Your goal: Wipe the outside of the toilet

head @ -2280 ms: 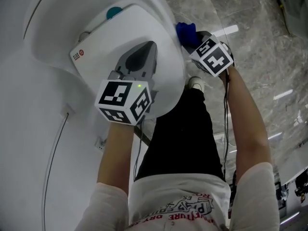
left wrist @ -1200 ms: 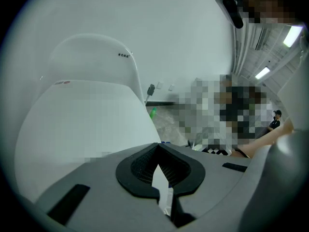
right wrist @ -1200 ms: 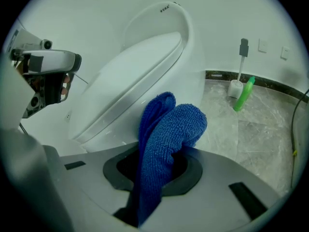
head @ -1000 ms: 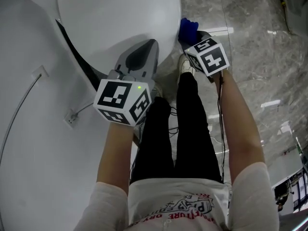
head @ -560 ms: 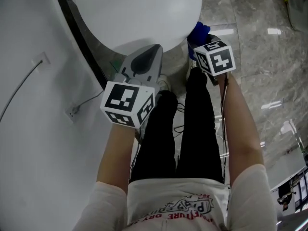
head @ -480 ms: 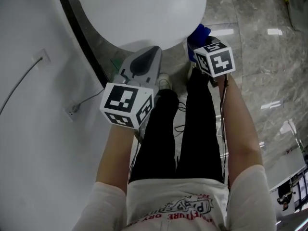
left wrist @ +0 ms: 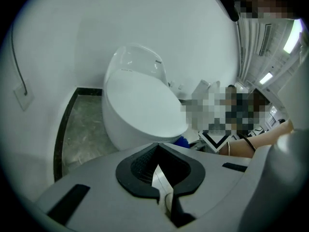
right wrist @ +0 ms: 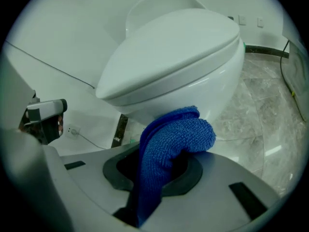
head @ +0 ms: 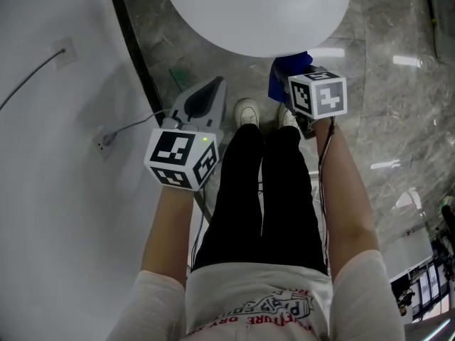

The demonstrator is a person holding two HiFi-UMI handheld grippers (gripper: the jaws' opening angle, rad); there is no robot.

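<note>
The white toilet (head: 256, 13) fills the top of the head view, lid down. My right gripper (head: 298, 84) is shut on a blue cloth (head: 286, 75) that bunches out ahead of the jaws. In the right gripper view the blue cloth (right wrist: 174, 139) sits close against the lower front of the toilet bowl (right wrist: 178, 52); whether it touches, I cannot tell. My left gripper (head: 202, 101) hangs over the floor in front of the bowl, to its left. Its jaws are shut with nothing between them. The left gripper (left wrist: 158, 146) faces the toilet (left wrist: 140, 110) from a short distance.
A white wall runs along the left with a socket and cable (head: 103, 144) and a black skirting strip (head: 131, 41). Grey marble floor (head: 398, 119) lies to the right. The person's shoes (head: 247, 111) and black-trousered legs stand just in front of the bowl.
Both grippers have come down from the lid and side to the front of the bowl. The left one has left the lid. The cloth stays in the right one.
</note>
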